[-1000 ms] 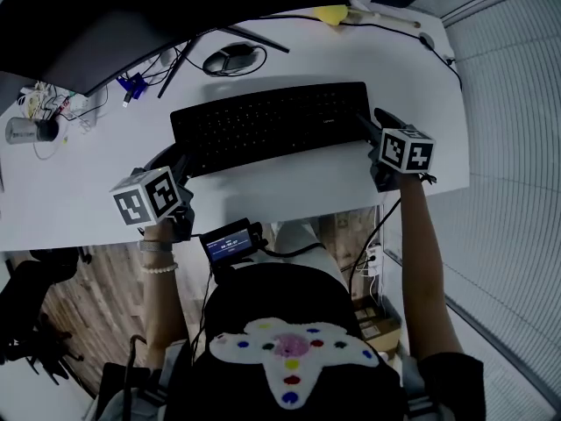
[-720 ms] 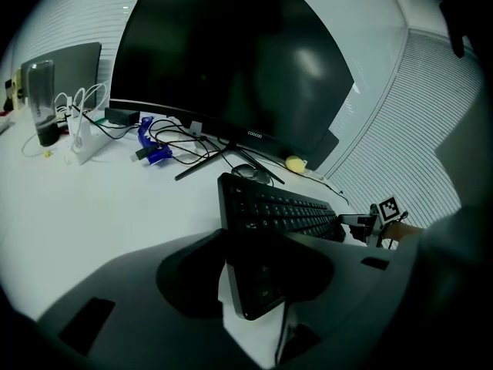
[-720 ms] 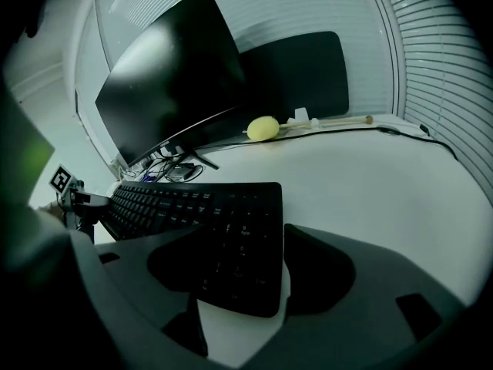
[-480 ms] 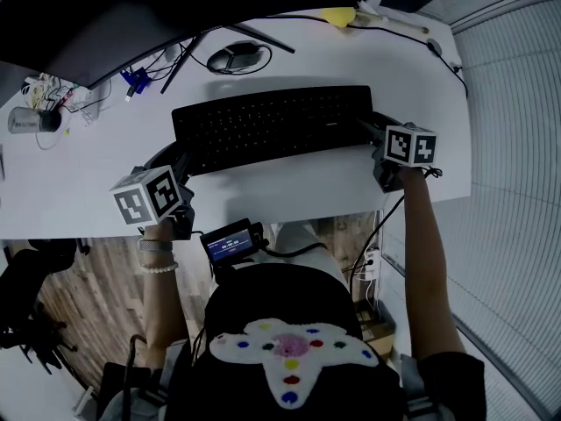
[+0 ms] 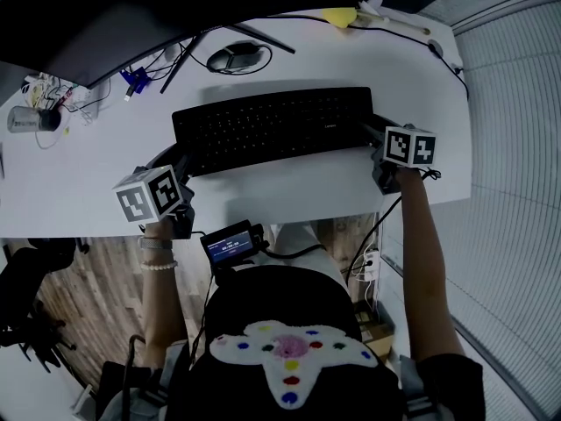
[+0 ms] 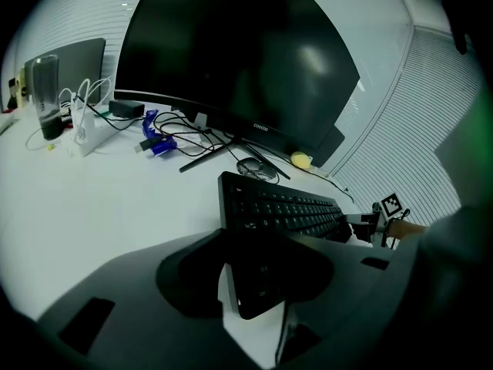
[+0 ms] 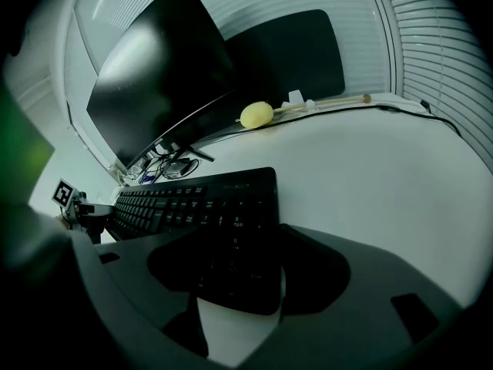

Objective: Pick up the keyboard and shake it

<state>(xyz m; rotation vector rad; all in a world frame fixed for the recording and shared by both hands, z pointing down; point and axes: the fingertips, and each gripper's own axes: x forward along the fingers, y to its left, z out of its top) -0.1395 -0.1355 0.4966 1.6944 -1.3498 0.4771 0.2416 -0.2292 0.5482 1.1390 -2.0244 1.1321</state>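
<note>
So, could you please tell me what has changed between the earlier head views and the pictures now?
The jaws of the right gripper spread a little wider round the right end of the keyboard, and show no grip on it. The head view shifted slightly. Unchanged: the keyboard lies on the desk, and the left gripper keeps its jaws round the left end.

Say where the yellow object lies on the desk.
In the head view the yellow object lies at the far edge of the desk, right of centre, beyond the keyboard.

keyboard (image 5: 272,125): black | desk (image 5: 289,189): white | round object (image 5: 336,16): probably yellow | floor (image 5: 88,288): brown wood-grain
</note>
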